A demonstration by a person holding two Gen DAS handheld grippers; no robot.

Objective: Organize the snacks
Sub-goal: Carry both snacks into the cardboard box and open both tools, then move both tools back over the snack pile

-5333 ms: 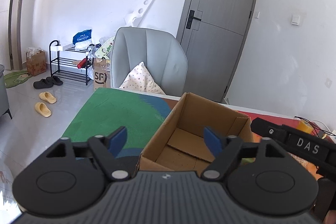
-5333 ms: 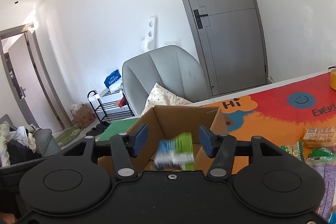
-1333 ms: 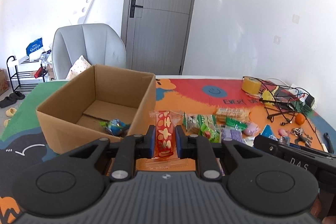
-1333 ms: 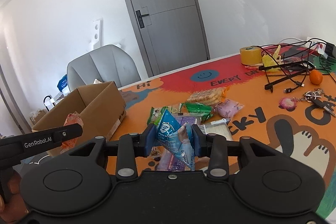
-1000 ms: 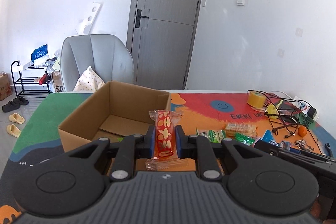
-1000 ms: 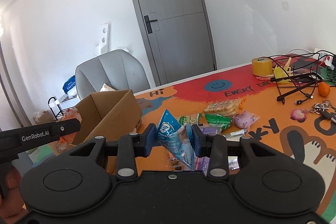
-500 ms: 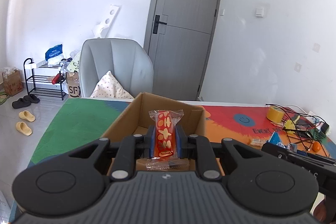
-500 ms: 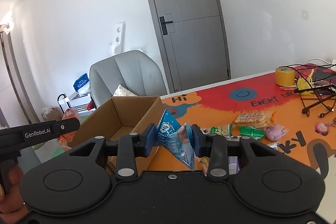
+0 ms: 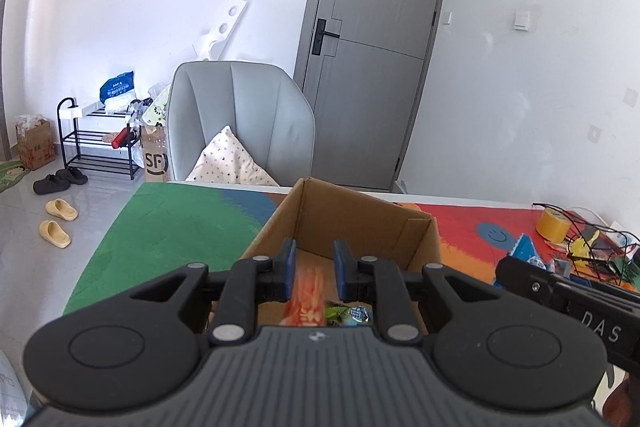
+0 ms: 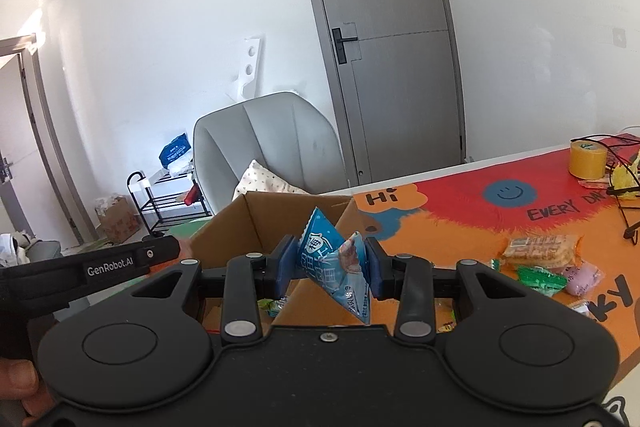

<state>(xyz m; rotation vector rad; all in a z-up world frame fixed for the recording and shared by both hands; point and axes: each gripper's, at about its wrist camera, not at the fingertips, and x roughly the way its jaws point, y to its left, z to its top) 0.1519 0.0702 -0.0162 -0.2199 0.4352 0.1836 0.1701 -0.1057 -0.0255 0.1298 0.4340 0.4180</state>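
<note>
Chair [image 9: 240, 123] behind box [image 9: 360, 211]. Left gripper [image 9: 314, 269] jaws just opened, blurred red snack [image 9: 308, 291] loose between them, earlier clamped. Right gripper [image 10: 330, 263] clamps blue pack [image 10: 336, 263].

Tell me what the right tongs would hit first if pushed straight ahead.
Probably the cardboard box: the right tongs, shut on a blue packet, point at its open top, near corner closest. Depth unclear.
</note>
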